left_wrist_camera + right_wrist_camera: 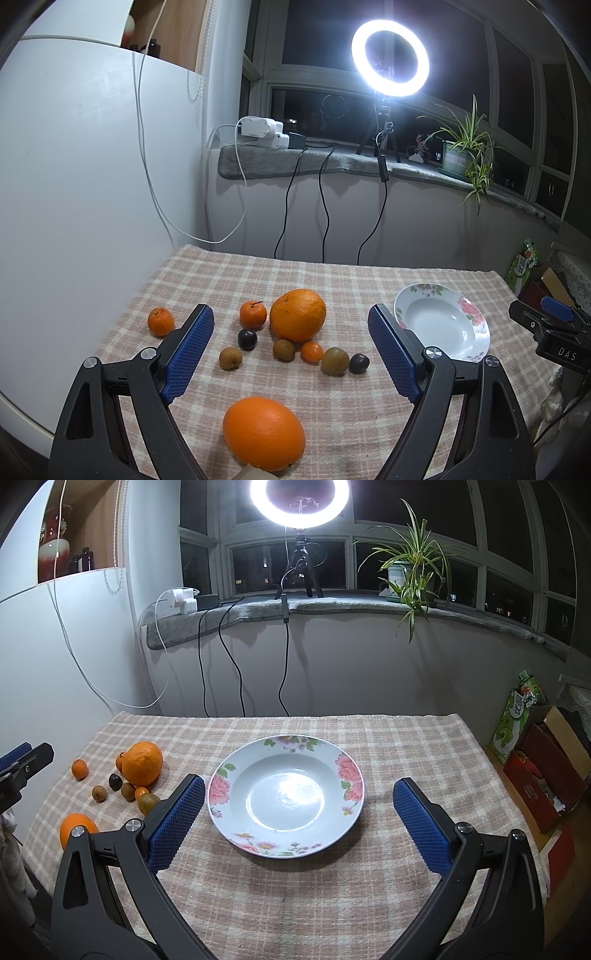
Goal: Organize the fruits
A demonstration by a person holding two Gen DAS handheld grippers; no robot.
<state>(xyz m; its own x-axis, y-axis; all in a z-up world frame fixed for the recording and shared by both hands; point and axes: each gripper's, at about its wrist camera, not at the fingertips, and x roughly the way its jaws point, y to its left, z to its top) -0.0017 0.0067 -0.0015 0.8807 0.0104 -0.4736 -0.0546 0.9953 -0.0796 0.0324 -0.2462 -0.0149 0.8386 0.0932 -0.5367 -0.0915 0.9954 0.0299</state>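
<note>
While fruit lies loose, both tongs (291, 350) (299, 823) gape empty.

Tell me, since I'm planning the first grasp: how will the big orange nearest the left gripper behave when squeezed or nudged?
The near orange looks round with a smooth, glossy skin, so it will probably roll on the checked cloth if nudged. It seems firm and fairly heavy. The left gripper stands wide open, likely enough to span it.
</note>
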